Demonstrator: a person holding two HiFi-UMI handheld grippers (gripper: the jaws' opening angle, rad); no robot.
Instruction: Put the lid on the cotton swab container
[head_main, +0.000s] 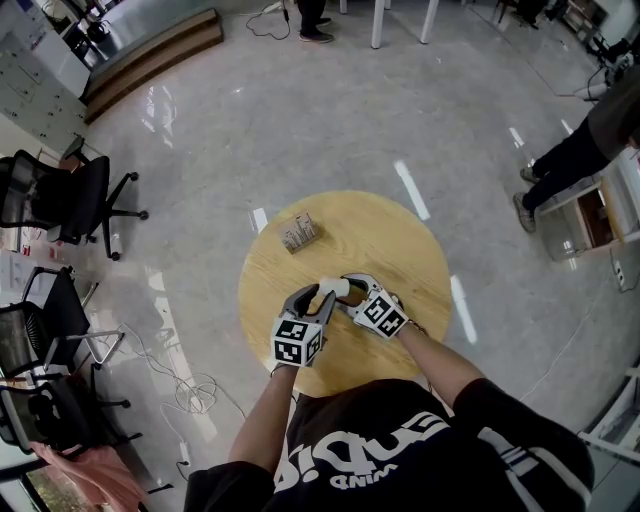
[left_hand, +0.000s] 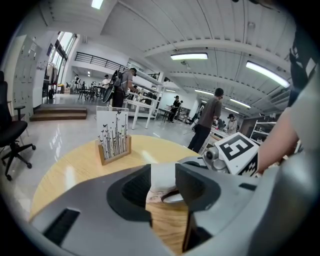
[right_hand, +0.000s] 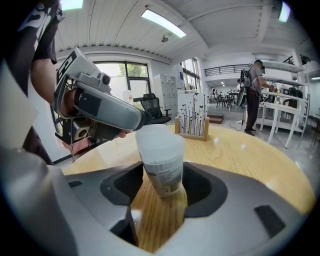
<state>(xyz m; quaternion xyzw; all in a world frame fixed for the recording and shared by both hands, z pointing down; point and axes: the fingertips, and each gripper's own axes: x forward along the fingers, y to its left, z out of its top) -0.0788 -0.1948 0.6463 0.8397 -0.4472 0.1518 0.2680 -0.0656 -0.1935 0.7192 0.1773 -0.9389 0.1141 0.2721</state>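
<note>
While gripped at mid-body, cotton swab container (right_hand: 165, 177): small round tub of frosted plastic with a printed paper label around it, tilted, held over the near half of the desk (right_hand: 250, 150), top end closed by the lid (right_hand: 159, 142).
Lid: smooth, cloudy white cap, rounded at the shoulder, slightly wider than the tub, seated on it.
Right tongs (right_hand: 162, 187): clamped on the container, dark matte pads pressing the label from both sides; pads set in broad grey moulded plastic shells.
Left tongs (left_hand: 162, 182): closed on the lid, pads lying flush against both sides of the white cap; same grey shell and black recessed pads; tips right beside those of the right tongs.
Desk: round top of pale wood with fine straight grain and a soft sheen.
Card stand (head_main: 299, 233): low wooden block base carrying upright white cards printed with thin black stems and small butterflies; toward the far left of the desk, well apart from both tongs.
Floor (head_main: 300, 120): polished grey surface, glossy, streaked with reflections of the ceiling lights.
Office chairs (head_main: 60, 200): black, on star bases with castors, off to the left of the desk.
</note>
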